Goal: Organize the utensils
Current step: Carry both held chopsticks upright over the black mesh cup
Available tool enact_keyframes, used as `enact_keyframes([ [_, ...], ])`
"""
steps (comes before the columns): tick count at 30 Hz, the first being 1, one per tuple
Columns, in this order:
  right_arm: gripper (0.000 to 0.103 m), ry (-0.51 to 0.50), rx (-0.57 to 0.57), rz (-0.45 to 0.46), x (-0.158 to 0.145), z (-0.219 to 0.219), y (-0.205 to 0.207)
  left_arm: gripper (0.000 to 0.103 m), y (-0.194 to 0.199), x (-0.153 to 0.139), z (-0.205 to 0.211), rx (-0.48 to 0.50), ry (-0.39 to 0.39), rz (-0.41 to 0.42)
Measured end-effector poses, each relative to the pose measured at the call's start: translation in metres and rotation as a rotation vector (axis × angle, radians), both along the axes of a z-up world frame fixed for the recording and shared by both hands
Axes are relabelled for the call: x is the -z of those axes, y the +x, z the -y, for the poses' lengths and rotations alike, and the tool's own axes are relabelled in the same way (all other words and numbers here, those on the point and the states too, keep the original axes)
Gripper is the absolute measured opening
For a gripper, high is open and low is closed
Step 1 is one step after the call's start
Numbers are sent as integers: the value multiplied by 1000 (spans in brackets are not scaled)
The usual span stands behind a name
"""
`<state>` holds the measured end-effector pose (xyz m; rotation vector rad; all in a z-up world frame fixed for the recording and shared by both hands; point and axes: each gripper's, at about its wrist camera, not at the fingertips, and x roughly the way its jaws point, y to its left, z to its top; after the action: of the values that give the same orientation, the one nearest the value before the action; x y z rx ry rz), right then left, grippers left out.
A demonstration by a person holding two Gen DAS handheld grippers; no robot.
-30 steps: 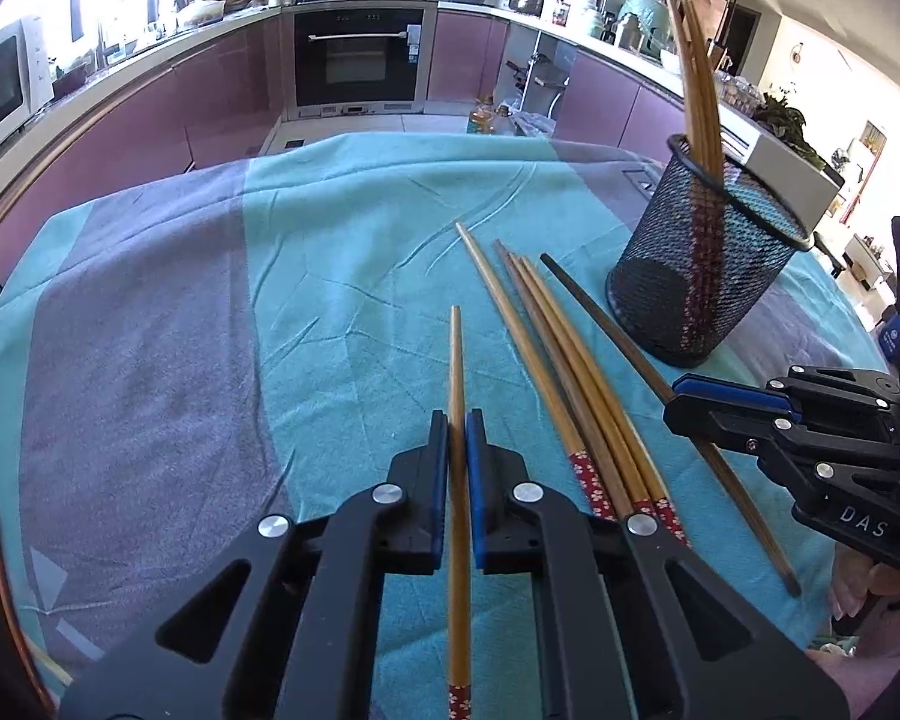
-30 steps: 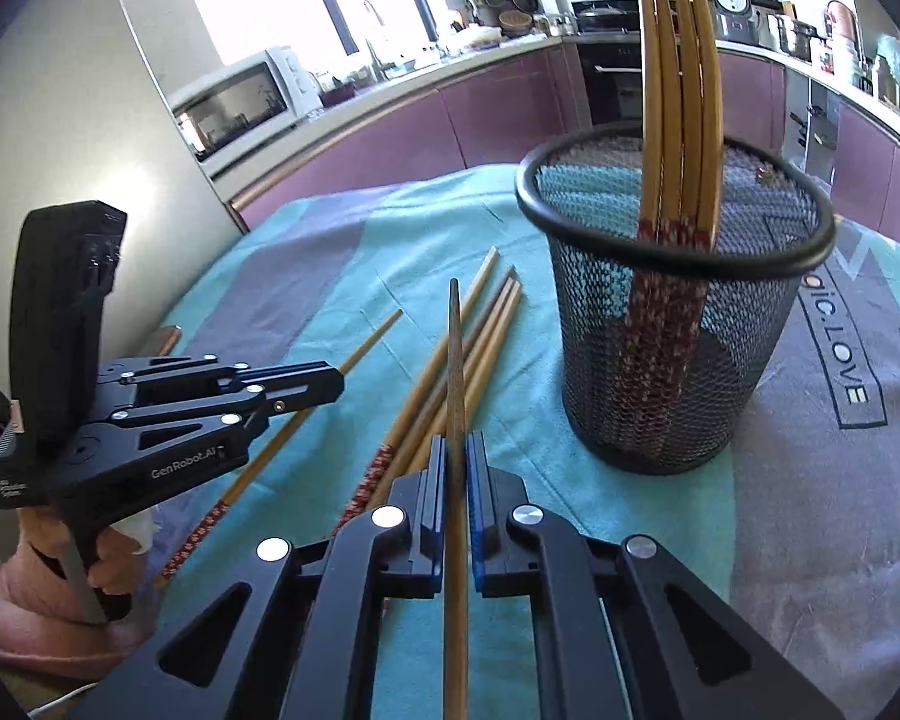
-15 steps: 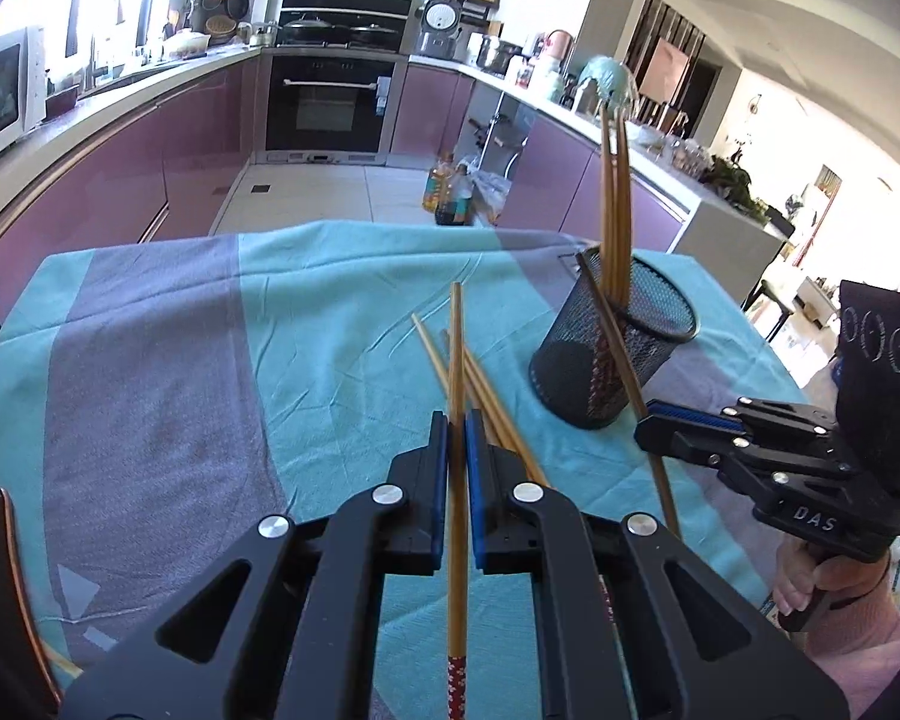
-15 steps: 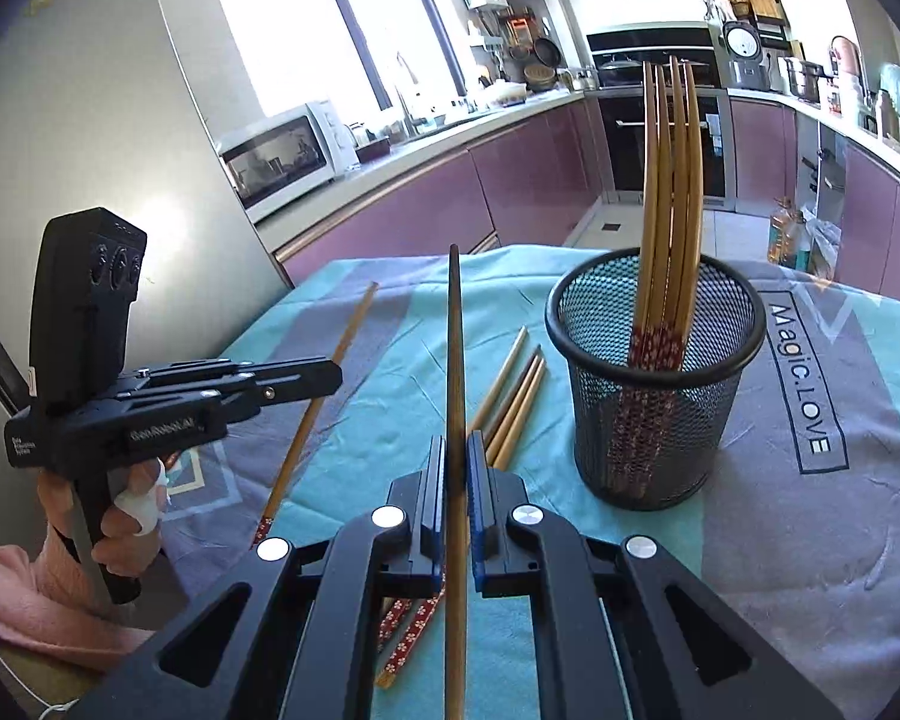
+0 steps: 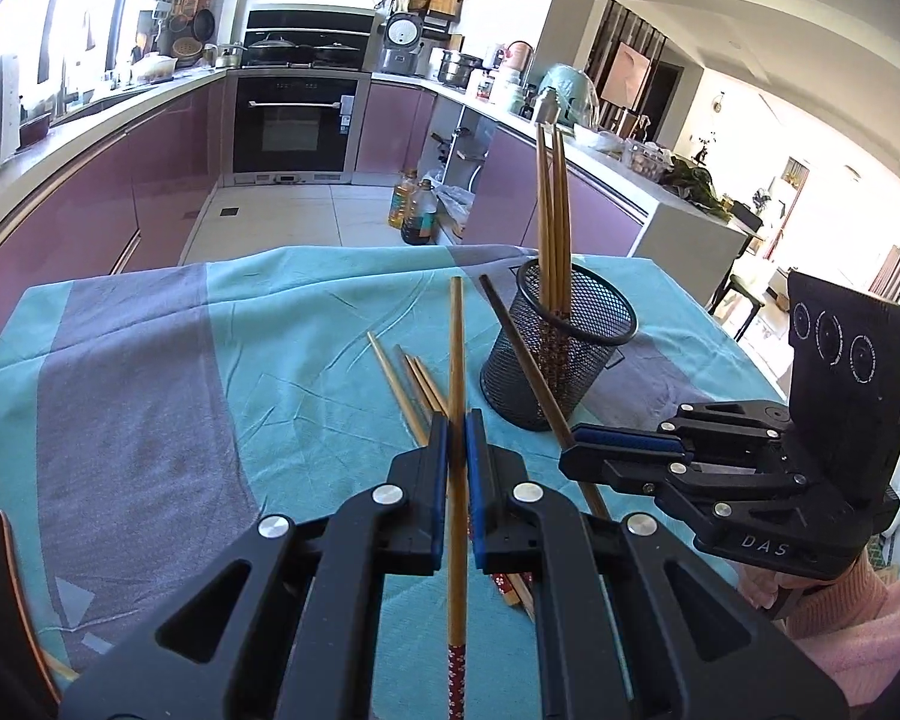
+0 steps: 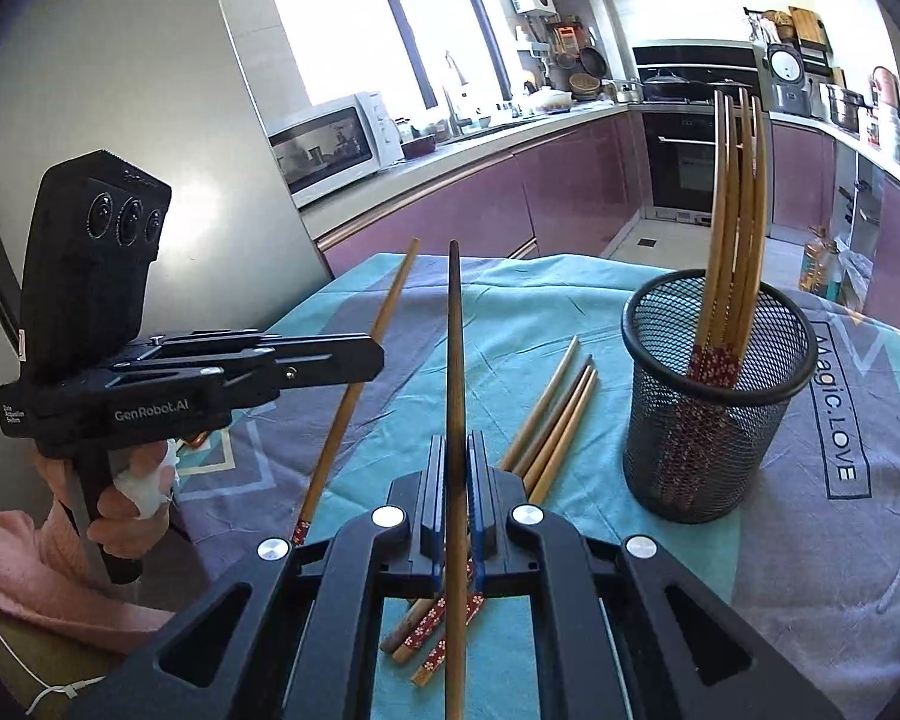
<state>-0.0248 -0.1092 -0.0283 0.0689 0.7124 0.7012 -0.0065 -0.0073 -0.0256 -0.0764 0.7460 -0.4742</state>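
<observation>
While clamped between blue pads, light bamboo chopstick [image 5: 457, 372] in left gripper [image 5: 457, 462], dark chopstick [image 6: 455, 372] in right gripper [image 6: 456, 468]; both grippers closed tight on their sticks, tips angled up and away over the table. Nearest on teal-and-grey cloth [image 5: 150, 360]: loose chopsticks [image 6: 555, 420] lying flat, patterned red ends toward the viewer. Farther right: black mesh cup [image 6: 711, 414], upright, holding a bundle of chopsticks [image 6: 735, 228] standing red ends down. Each gripper gripped by a hand [image 6: 129, 504] in pink sleeve.
</observation>
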Motion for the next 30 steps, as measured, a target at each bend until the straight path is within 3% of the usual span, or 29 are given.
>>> enact_keyframes([
  [15, 6, 3, -39, 26, -4, -5, -8, 7, 0, 8, 9, 59, 20, -18],
  [30, 6, 15, 14, 44, -10, 10, -12, 7, 4, 4, 12, 49, 5, 1],
])
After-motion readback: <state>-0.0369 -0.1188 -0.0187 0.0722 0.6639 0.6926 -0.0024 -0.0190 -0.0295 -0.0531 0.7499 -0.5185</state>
